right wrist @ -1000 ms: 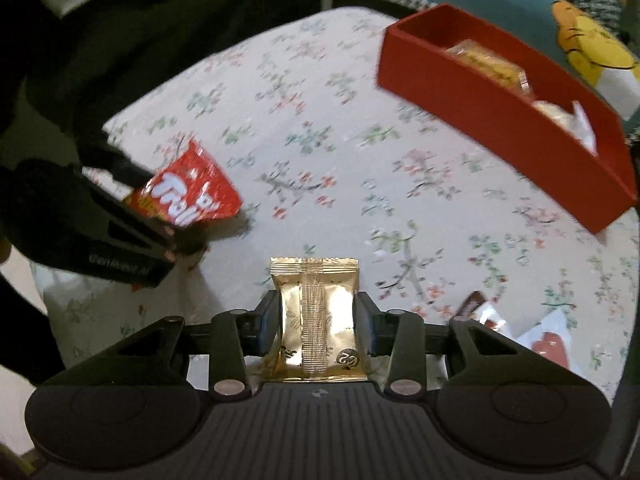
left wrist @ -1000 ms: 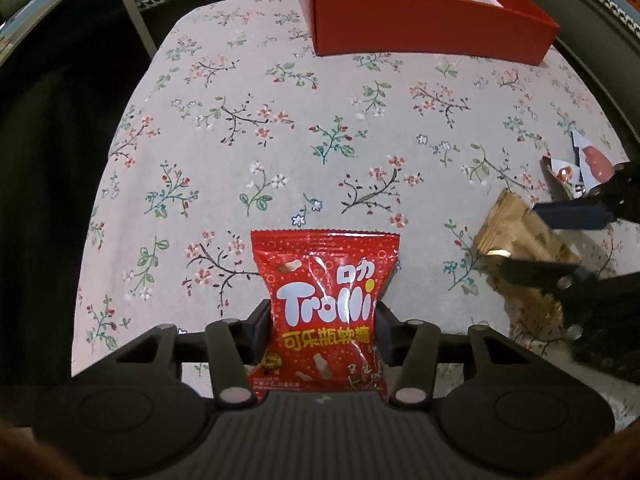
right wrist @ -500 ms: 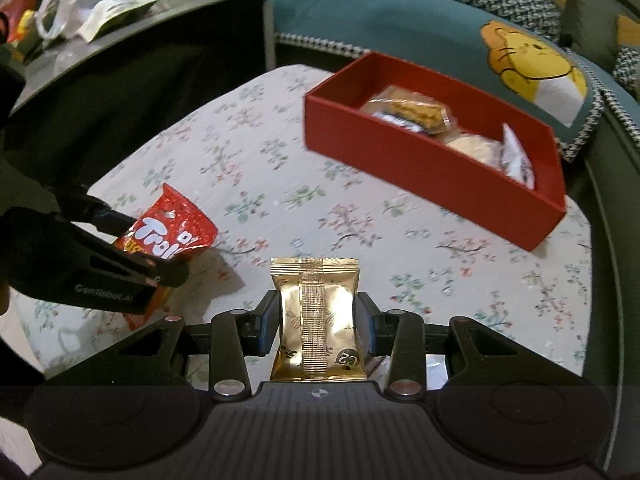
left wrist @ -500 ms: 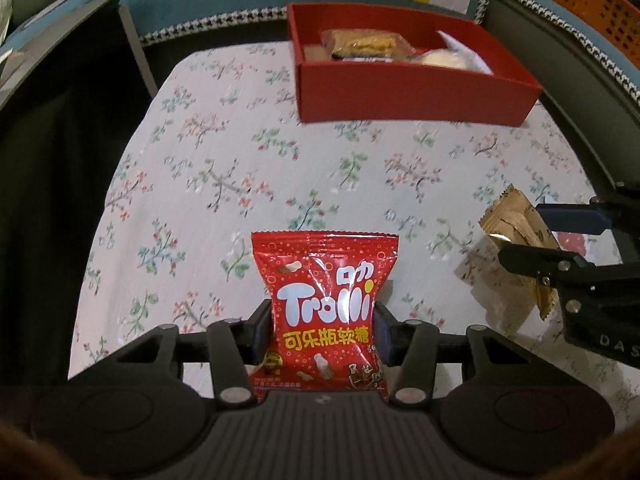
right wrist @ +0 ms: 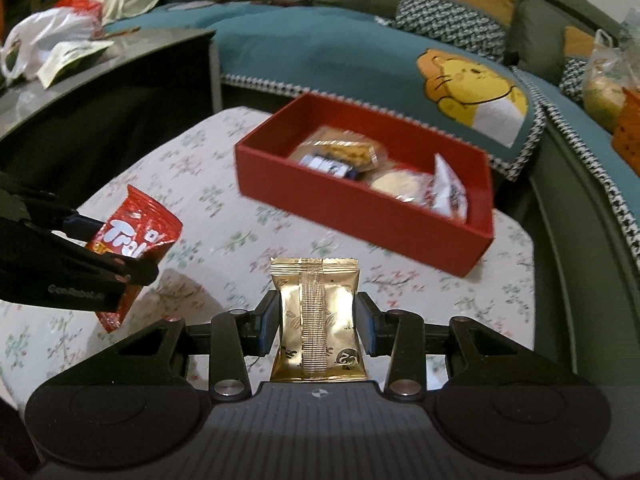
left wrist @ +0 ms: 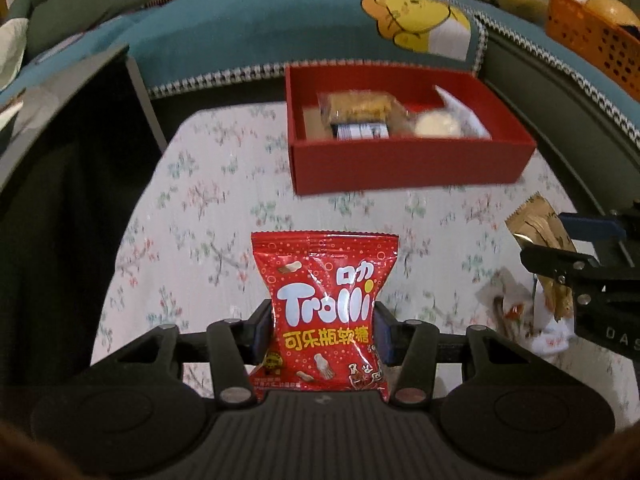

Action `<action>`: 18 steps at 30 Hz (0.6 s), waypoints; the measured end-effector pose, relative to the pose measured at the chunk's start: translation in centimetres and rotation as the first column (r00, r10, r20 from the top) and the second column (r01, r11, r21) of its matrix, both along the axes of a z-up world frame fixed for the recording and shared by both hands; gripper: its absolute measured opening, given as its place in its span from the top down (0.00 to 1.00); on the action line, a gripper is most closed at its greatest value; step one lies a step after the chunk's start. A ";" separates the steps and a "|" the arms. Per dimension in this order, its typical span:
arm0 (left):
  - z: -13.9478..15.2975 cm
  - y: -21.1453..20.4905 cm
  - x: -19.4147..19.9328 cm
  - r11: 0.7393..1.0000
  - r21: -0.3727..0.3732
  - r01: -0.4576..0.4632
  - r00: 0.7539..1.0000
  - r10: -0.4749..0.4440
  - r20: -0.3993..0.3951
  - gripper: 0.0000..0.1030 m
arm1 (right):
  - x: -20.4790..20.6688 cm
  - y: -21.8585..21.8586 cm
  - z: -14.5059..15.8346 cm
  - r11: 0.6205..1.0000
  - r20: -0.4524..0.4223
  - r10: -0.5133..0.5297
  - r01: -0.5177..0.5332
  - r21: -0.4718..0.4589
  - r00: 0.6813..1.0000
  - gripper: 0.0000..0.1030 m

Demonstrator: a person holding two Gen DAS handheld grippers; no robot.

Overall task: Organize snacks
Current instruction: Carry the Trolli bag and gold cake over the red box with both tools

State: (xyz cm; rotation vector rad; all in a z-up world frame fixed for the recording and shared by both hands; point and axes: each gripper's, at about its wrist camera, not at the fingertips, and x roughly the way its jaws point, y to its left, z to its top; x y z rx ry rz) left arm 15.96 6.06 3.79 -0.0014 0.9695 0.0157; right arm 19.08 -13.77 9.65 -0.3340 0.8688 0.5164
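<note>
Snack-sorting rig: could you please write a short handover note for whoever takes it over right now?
Left gripper: shut on the red candy bag, held above the flowered tablecloth.
Right gripper: shut on the gold packet, also held above the cloth.
Red box: at the far side of the table, already holding a biscuit pack and a round cake packet.
Left to do: put both held snacks in the box, then pick up the small wrappers lying on the cloth by the right gripper.
</note>
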 end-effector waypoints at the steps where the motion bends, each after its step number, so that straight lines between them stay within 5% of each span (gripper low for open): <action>1: 0.3 -0.2 0.2 1.000 0.007 0.001 1.000 -0.002 0.011 0.23 | 0.2 -0.1 0.2 1.000 0.011 -0.006 0.006 0.000 1.000 0.53; 18: 1.9 -2.9 4.8 0.999 0.045 0.013 0.996 -0.017 0.092 0.23 | 4.7 -1.6 2.4 0.992 0.116 -0.114 0.108 0.062 0.987 0.53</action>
